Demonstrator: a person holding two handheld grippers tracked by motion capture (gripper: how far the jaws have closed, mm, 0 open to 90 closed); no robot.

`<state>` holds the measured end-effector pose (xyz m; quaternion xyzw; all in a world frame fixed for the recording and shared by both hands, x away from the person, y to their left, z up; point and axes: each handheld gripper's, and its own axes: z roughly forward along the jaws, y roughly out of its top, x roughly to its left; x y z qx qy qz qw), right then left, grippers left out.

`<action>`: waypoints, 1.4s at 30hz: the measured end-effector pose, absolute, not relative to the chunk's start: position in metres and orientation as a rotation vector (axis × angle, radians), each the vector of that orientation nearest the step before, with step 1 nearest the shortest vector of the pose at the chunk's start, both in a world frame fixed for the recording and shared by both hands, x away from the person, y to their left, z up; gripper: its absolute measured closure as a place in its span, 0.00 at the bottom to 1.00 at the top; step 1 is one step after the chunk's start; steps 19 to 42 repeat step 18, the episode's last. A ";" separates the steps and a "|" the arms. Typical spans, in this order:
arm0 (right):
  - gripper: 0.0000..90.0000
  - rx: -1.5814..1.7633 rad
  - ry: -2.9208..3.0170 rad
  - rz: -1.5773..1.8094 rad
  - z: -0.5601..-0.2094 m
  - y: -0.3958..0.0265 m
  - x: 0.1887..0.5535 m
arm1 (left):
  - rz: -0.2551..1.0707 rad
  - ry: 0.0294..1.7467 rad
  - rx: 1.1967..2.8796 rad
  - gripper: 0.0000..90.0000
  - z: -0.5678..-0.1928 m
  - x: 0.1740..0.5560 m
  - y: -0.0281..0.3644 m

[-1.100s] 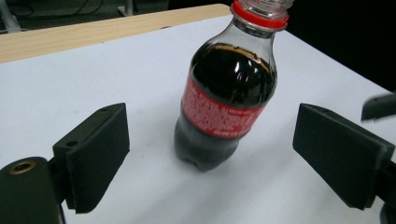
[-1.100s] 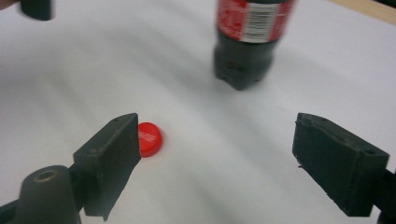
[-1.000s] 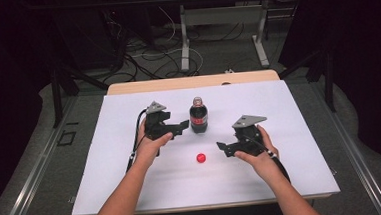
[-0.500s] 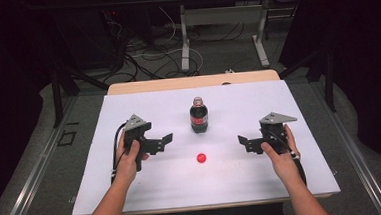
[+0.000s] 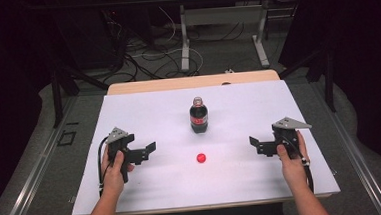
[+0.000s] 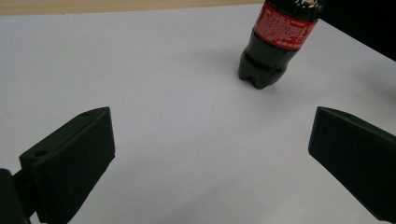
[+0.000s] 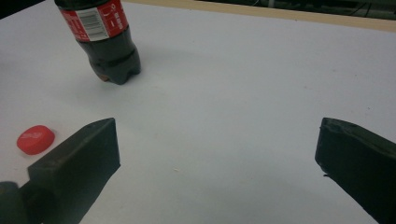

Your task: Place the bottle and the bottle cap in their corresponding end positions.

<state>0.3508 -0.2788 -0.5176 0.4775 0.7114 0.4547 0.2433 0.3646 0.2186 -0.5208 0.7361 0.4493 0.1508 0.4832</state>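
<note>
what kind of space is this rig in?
Likely a lab or workshop, not a home: a white-topped table on a dark floor, loose cables behind it, bare table legs, and a cola bottle as test prop.

Dark rm, grey floor point(image 5: 26, 162), cables point(image 5: 145, 55) (tangled) behind white table point(image 5: 144, 115).

The bottle point(image 5: 199, 116) is showing dark cola under a red label with white print and a white barcode patch. The cap point(image 5: 201, 158) is glowing plain red on the table point(image 5: 149, 115), which is lying white with a pale wood strip at its far edge. Both grippers are looking matt black: left gripper point(image 5: 148, 149), right gripper point(image 5: 254, 144).
</note>
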 end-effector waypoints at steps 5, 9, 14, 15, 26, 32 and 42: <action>0.00 1.401 1.942 1.286 -0.533 -0.289 0.352 | 0.366 1.133 1.794 0.01 -0.530 0.366 0.224; 0.00 1.451 1.936 1.226 -0.541 -0.291 0.355 | 0.356 1.167 1.794 0.01 -0.533 0.367 0.226; 0.00 1.478 1.926 1.260 -0.544 -0.295 0.357 | 0.350 1.185 1.781 0.01 -0.535 0.368 0.226; 0.00 1.472 1.922 1.264 -0.543 -0.295 0.357 | 0.348 1.184 1.778 0.01 -0.535 0.368 0.226; 0.00 1.467 1.913 1.286 -0.542 -0.296 0.356 | 0.351 1.183 1.780 0.01 -0.535 0.368 0.226; 0.00 1.467 1.913 1.286 -0.542 -0.296 0.356 | 0.351 1.183 1.780 0.01 -0.535 0.368 0.226; 0.00 1.467 1.913 1.286 -0.542 -0.296 0.356 | 0.351 1.183 1.780 0.01 -0.535 0.368 0.226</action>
